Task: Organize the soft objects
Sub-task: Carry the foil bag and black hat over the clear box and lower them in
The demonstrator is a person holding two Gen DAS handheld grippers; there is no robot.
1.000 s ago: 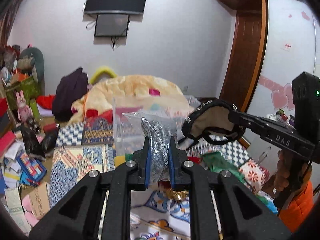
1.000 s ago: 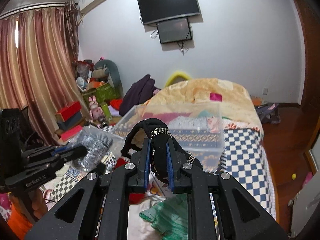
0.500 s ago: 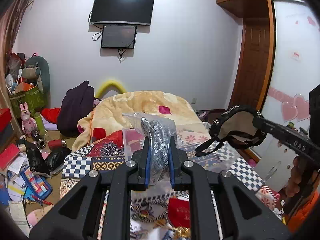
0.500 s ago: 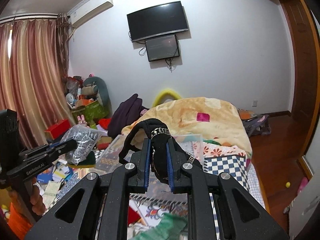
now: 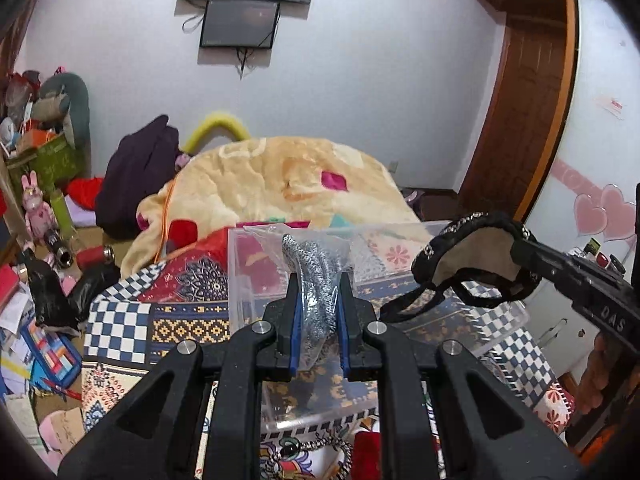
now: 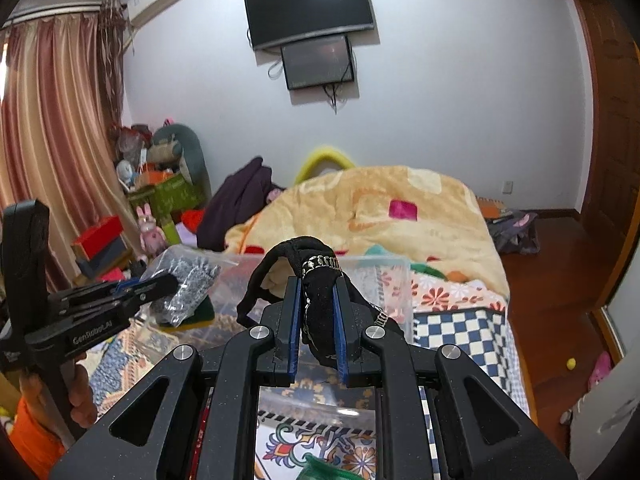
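Landmark: clear bin [image 5: 500, 320] on the patterned bedspread [image 5: 120, 312]. Left gripper [image 5: 318, 316] is clamped on a plastic bag [image 5: 316, 280] holding a grey-and-white knit item; bag held above the bin's near-left part, its lower end hidden between the blue pads [image 5: 297, 328], so how deep the grip goes cannot be told. What the knit item is cannot be made out through the crinkled film; in the right wrist view it looks glove-like [image 6: 192, 284], not certain. Right gripper [image 6: 318, 320] pinches a black cloth piece [image 6: 316, 280] with a silver chain trim, held over the bin's near-right part; its lower end is hidden behind the fingers. From the left wrist view the same piece [image 5: 472, 256] shows a tan lining and black straps hanging over the bin; garment type unclear. Bin's near wall is cut off by the gripper bodies in both views; its contents cannot be separated from the bedspread pattern seen through the plastic. Writing: "DAS" on the right gripper's body in the left wrist view, "GenRobot.AI" on the left gripper's body in the right wrist view. Green box [image 6: 168, 196] left of and behind the bin bears lettering too small to read. Beyond the bin: yellow blanket [image 5: 288, 184], wall TV [image 6: 310, 8] above it.
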